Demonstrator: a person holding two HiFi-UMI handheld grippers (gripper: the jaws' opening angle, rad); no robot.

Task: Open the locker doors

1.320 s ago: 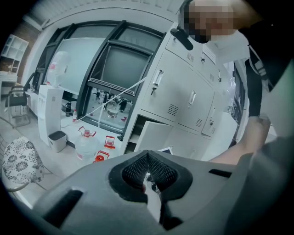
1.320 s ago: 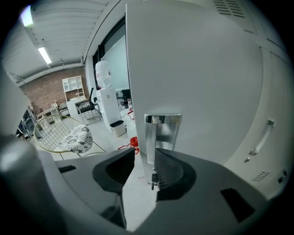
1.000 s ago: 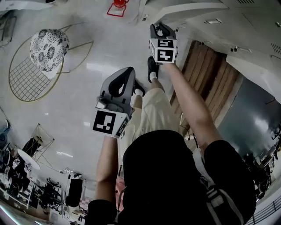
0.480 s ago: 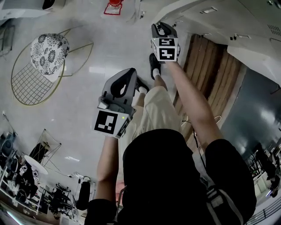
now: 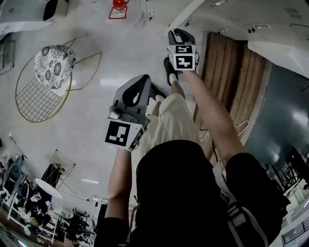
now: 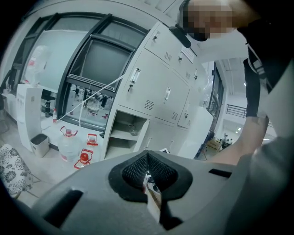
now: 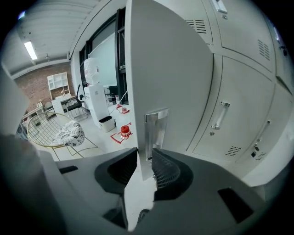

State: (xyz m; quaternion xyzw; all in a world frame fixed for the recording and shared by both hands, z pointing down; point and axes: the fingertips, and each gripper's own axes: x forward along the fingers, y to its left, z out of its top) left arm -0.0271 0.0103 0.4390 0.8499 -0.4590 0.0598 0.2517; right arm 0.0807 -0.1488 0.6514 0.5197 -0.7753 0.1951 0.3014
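Observation:
In the right gripper view the edge of a white locker door [image 7: 165, 69] with its metal latch plate [image 7: 155, 131] stands between the jaws of my right gripper [image 7: 142, 167]. The pads press on the door's edge, and the jaws have just been closing a little on it. In the head view that right gripper [image 5: 179, 36] reaches forward to the door's edge [image 5: 186, 13]. My left gripper [image 5: 139, 82] hangs lower at the left, away from the lockers. In its own view my left gripper [image 6: 147, 158] is shut with nothing held.
Closed locker doors with handles [image 7: 219, 114] lie to the right. An open compartment with shelves [image 6: 126, 133] and another swung-out door [image 6: 195, 133] show ahead of the left gripper. A wire chair with patterned cushion [image 5: 53, 55], water jugs [image 6: 69, 147] and a dispenser [image 7: 96, 101] stand on the floor.
The right gripper has travelled with the door's edge, and the lockers have slid toward the upper right of the head view. The left gripper has shifted slightly.

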